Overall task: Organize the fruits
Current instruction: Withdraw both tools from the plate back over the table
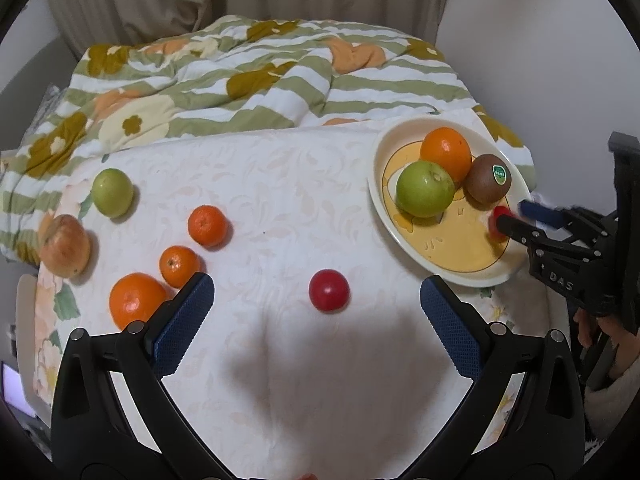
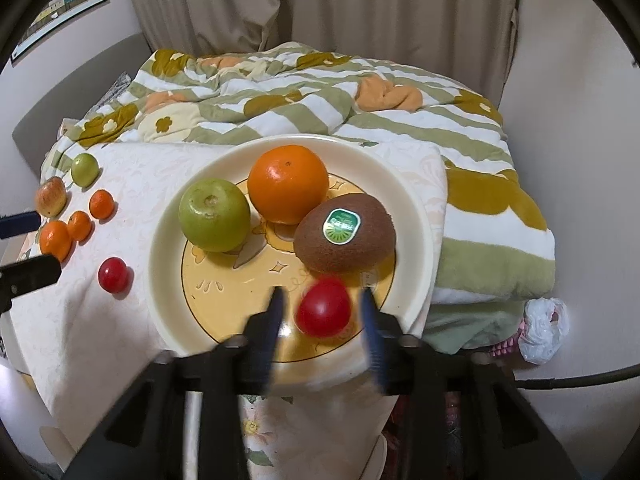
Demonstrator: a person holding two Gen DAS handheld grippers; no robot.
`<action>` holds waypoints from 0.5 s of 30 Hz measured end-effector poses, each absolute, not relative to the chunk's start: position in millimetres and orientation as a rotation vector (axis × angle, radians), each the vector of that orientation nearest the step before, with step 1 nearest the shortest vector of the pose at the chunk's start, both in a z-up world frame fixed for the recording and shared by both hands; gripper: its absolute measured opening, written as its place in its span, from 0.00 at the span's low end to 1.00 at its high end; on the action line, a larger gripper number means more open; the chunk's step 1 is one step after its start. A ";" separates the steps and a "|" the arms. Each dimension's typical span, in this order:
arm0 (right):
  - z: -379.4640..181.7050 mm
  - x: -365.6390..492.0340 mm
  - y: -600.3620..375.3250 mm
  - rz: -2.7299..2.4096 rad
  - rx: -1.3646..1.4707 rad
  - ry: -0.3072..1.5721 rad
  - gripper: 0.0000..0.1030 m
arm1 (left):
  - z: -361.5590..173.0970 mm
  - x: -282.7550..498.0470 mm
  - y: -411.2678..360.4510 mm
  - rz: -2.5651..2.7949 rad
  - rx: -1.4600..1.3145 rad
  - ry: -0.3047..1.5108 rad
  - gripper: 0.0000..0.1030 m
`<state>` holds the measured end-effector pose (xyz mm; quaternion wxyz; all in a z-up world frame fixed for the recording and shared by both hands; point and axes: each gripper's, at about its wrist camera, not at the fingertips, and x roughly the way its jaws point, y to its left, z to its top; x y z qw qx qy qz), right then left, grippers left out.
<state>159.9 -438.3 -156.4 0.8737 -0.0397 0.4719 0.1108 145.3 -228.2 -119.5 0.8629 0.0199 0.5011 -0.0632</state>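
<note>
Soft indoor light; fisheye-warped edges; right gripper (image 2: pixel 323 312) motion-blurred.

It was a home bedroom: a rumpled green-and-white striped quilt with flower patches (image 2: pixel 304 92) covered a bed, beige pleated curtains (image 2: pixel 320 4) hung behind it, and a framed colourful poster (image 2: pixel 64 4) decorated the pale wall.

A white cloth (image 1: pixel 280 184) carries a plate (image 2: pixel 416 216) and loose fruit.
</note>
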 end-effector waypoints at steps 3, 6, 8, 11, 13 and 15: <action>-150.6 155.1 -442.0 0.226 -0.054 0.962 0.87 | -117.1 138.5 -227.9 -0.122 0.048 1.041 1.00; -146.7 152.2 -444.6 0.207 -0.048 0.946 0.90 | -114.6 131.8 -227.0 -0.122 0.044 1.033 1.00; -143.2 149.1 -446.0 0.200 -0.049 0.941 0.94 | -111.9 126.1 -225.7 -0.125 0.039 1.024 1.00; -133.5 142.4 -448.4 0.197 -0.043 0.923 0.99 | -105.0 119.3 -224.4 -0.125 0.038 1.006 1.00; -125.8 137.2 -449.2 0.197 -0.042 0.909 0.99 | -98.5 113.3 -223.5 -0.122 0.038 0.988 1.00; -117.6 132.5 -449.0 0.206 -0.041 0.907 0.99 | -90.1 106.5 -222.1 -0.113 0.038 0.971 1.00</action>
